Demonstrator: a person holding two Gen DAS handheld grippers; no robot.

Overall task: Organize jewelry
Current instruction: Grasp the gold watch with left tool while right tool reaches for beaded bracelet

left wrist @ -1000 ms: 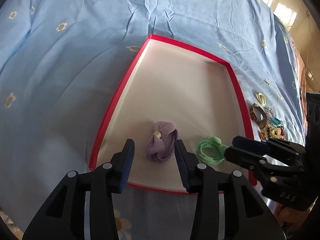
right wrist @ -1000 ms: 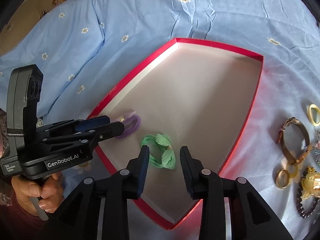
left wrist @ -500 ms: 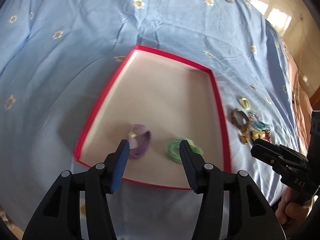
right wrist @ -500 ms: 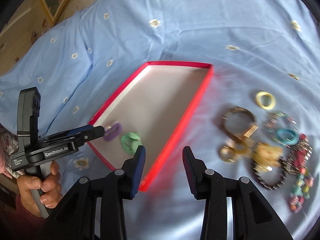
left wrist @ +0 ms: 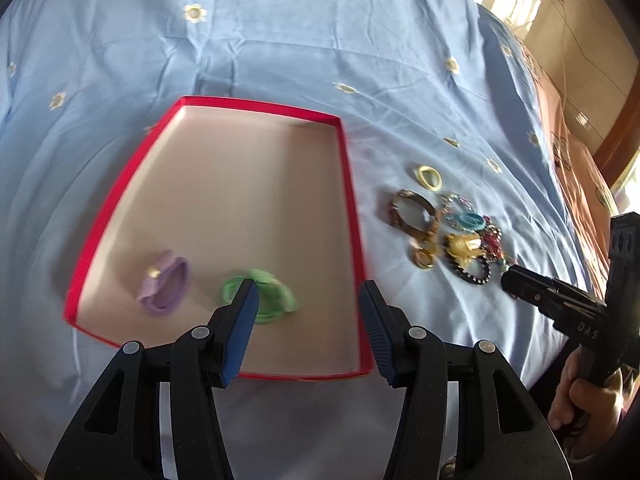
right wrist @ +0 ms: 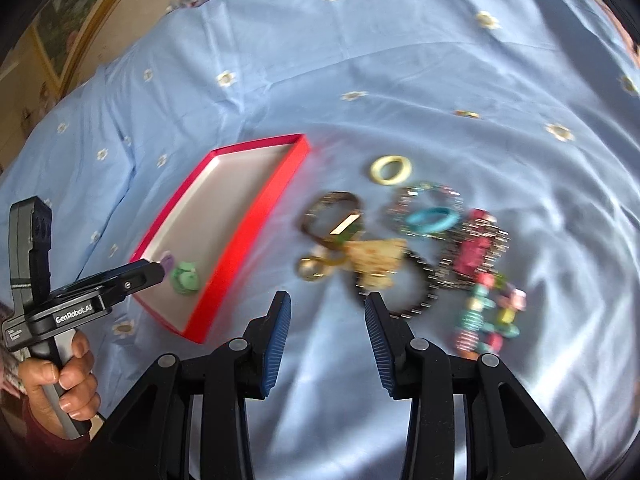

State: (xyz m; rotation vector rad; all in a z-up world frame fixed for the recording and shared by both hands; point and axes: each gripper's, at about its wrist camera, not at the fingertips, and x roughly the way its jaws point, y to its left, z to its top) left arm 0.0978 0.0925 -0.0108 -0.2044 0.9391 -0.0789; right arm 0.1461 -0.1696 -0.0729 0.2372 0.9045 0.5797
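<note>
Jewelry pile (right wrist: 424, 240) sits on the bed (right wrist: 400, 60), at 3 o'clock of the red box (left wrist: 352, 216). Purple tie (left wrist: 164, 284) and green tie (left wrist: 264, 292) are in the box. Right gripper (right wrist: 326, 332) open, empty, near the pile; left gripper (left wrist: 306, 328) open, empty. Single out one edge piece, e.g. gold ring (right wrist: 310, 270); avoid tangled chains.

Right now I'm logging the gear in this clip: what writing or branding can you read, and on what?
"GenRobot.AI": on the side of the left claw, seen from the right wrist.
"OAS": white letters on the body of the right claw, seen from the left wrist; possibly part of a longer word.
A small white label under "GenRobot.AI": too small to read.
No readable text on the red tray.
</note>
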